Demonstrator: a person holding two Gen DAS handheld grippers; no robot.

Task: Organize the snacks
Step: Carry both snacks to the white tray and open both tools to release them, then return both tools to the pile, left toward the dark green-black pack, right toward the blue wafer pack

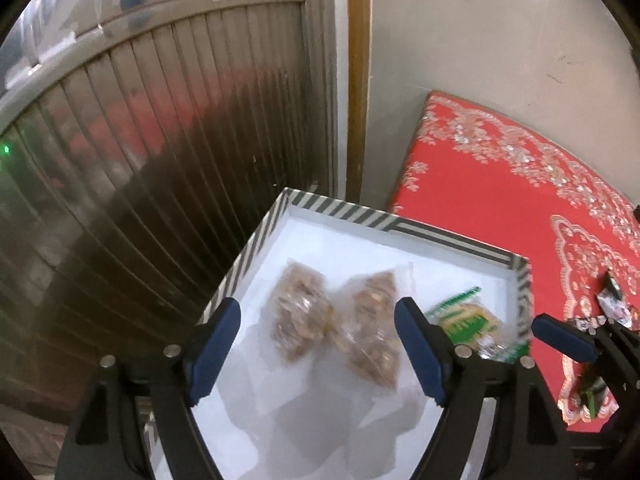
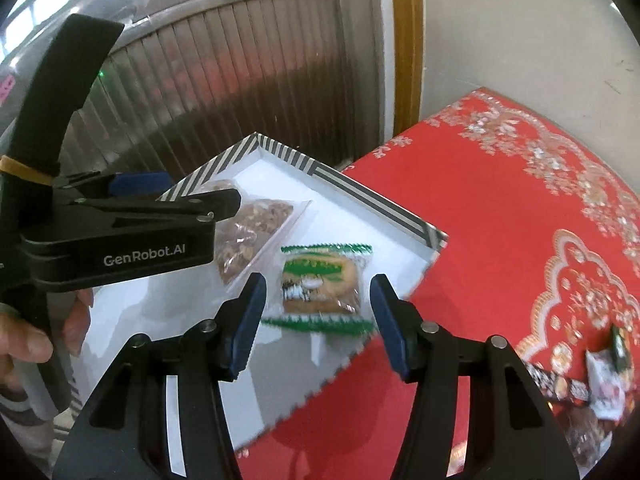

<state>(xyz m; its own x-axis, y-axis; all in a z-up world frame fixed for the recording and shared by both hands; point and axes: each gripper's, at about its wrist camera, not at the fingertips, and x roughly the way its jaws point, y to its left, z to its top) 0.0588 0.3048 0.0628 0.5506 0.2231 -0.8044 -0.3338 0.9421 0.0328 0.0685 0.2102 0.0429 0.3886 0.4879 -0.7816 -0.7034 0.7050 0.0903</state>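
Note:
A white box (image 1: 320,236) with a black-and-white striped rim (image 2: 384,208) stands at the left edge of the red table. Inside lie two clear bags of brown nut snacks (image 1: 300,312) (image 1: 374,338) and a green-and-white wrapped biscuit (image 1: 468,322) (image 2: 320,280). My left gripper (image 1: 318,344) is open above the two nut bags, holding nothing. My right gripper (image 2: 318,320) is open just above the biscuit packet, empty. The left gripper's body (image 2: 120,236) shows in the right wrist view over the box's left part.
A red embroidered tablecloth (image 1: 500,208) (image 2: 500,220) covers the table to the right. Several more small snack packets (image 2: 600,376) (image 1: 612,300) lie at its right edge. A ribbed metal shutter (image 1: 160,160) and a wall stand behind the box.

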